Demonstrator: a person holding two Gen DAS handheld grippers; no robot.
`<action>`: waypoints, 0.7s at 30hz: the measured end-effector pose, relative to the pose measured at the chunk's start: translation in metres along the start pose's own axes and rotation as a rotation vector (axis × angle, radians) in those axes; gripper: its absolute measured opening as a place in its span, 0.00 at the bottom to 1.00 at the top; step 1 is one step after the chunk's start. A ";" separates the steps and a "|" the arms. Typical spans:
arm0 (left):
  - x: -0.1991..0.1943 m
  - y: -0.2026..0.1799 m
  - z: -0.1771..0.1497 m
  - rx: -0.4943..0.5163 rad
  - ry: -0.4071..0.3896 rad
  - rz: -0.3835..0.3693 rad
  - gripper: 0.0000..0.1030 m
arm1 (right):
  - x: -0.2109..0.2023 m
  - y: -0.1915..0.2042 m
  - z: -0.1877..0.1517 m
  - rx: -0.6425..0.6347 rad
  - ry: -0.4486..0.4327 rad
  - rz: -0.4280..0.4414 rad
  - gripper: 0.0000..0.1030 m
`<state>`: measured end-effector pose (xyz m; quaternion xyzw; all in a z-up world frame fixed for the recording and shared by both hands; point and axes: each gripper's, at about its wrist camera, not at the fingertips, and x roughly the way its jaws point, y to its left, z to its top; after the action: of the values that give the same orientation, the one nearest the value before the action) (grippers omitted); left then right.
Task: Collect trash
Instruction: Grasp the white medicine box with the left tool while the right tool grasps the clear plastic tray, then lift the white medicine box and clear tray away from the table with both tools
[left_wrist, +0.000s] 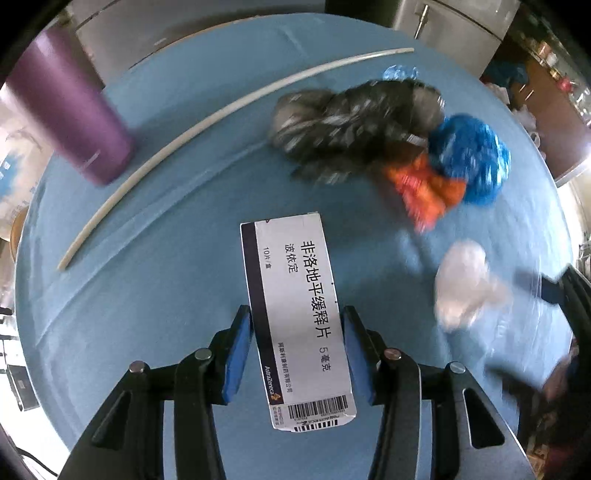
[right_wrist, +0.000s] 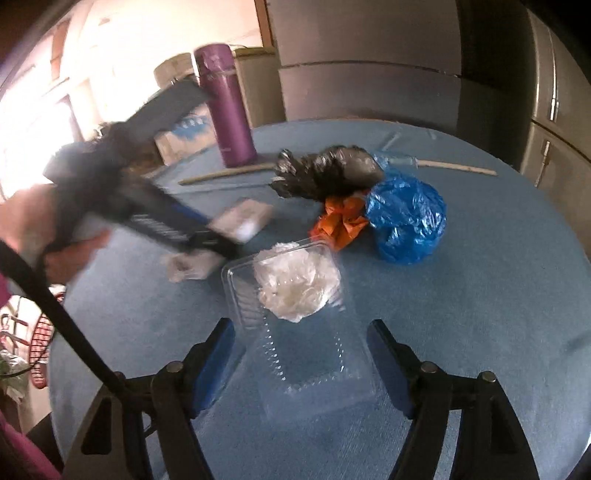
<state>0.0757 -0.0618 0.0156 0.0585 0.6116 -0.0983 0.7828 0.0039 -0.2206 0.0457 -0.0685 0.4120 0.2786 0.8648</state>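
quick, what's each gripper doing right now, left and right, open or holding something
Left gripper: closed on the white medicine box, pads against both its sides.
Right gripper: open, holding nothing; the clear plastic container lies between its fingers, untouched.

This looks like a lived-in home, probably a dining or kitchen corner. A round table (right_wrist: 480, 295) wears a blue cloth, and a purple thermos flask (right_wrist: 229, 110) stands on it. Behind the table stands a grey fridge-like cabinet (right_wrist: 369, 88) with a metal handle (right_wrist: 554, 105). A cardboard carton with blue print (right_wrist: 184, 133) sits by the bright window side, and a red wire rack (right_wrist: 40, 350) stands low beside the table. Cluttered shelves (left_wrist: 546, 55) fill the dim far edge of the left wrist view.
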 end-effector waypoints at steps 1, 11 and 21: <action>-0.002 0.004 -0.006 -0.005 0.000 -0.012 0.48 | 0.003 0.000 -0.001 0.003 0.009 -0.020 0.55; -0.048 0.020 -0.093 -0.091 -0.125 -0.053 0.48 | -0.020 0.008 -0.011 0.163 -0.023 0.011 0.53; -0.136 0.032 -0.147 -0.118 -0.324 0.117 0.48 | -0.085 0.053 -0.029 0.265 -0.143 0.139 0.53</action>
<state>-0.0874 0.0116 0.1102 0.0314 0.4780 -0.0247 0.8775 -0.0873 -0.2225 0.0961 0.0947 0.3864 0.2852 0.8720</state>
